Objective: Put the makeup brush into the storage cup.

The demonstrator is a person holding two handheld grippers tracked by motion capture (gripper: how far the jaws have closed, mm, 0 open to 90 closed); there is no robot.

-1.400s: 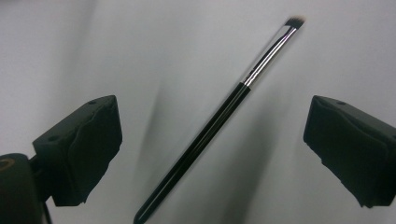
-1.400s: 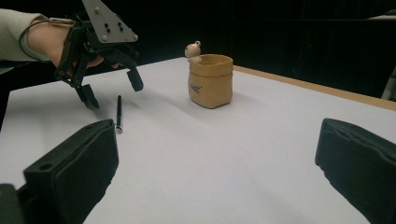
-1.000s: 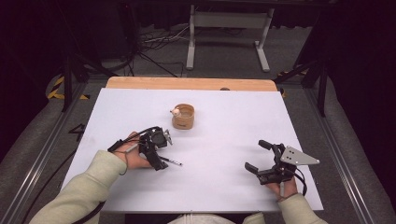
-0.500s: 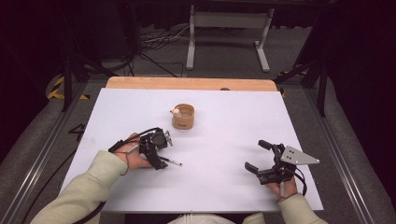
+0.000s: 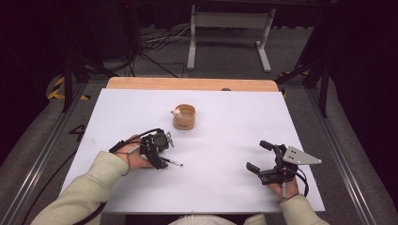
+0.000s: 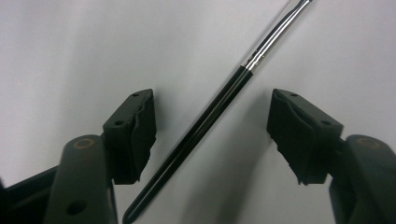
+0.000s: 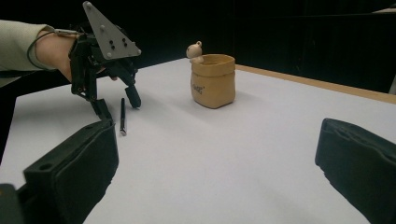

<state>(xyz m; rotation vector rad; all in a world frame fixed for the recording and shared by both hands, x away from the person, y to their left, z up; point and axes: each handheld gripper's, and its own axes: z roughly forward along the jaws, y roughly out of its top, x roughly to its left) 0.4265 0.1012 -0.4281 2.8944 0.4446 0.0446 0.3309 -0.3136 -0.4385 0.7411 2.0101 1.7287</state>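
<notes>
A thin black brush [image 6: 219, 126] with a silver ferrule lies flat on the white table [image 5: 225, 140]. My left gripper [image 5: 162, 161] points down over it, one jaw on each side of the handle. The jaws have just been closing, but a gap still shows between each pad [image 6: 140, 130] and the brush. From the right gripper view, the brush [image 7: 123, 114] lies under the left gripper [image 7: 119, 106]. My right gripper [image 5: 257, 155] rests at the front right, open and holding nothing, and aims across the table [image 7: 219, 140].
A tan pot [image 5: 184, 117] with a small bear figure on its rim stands mid-table, beyond the left gripper; it also shows in the right gripper view [image 7: 213, 81]. A wooden strip [image 5: 192, 84] edges the table's far side. A metal stand [image 5: 227, 21] sits on the floor behind.
</notes>
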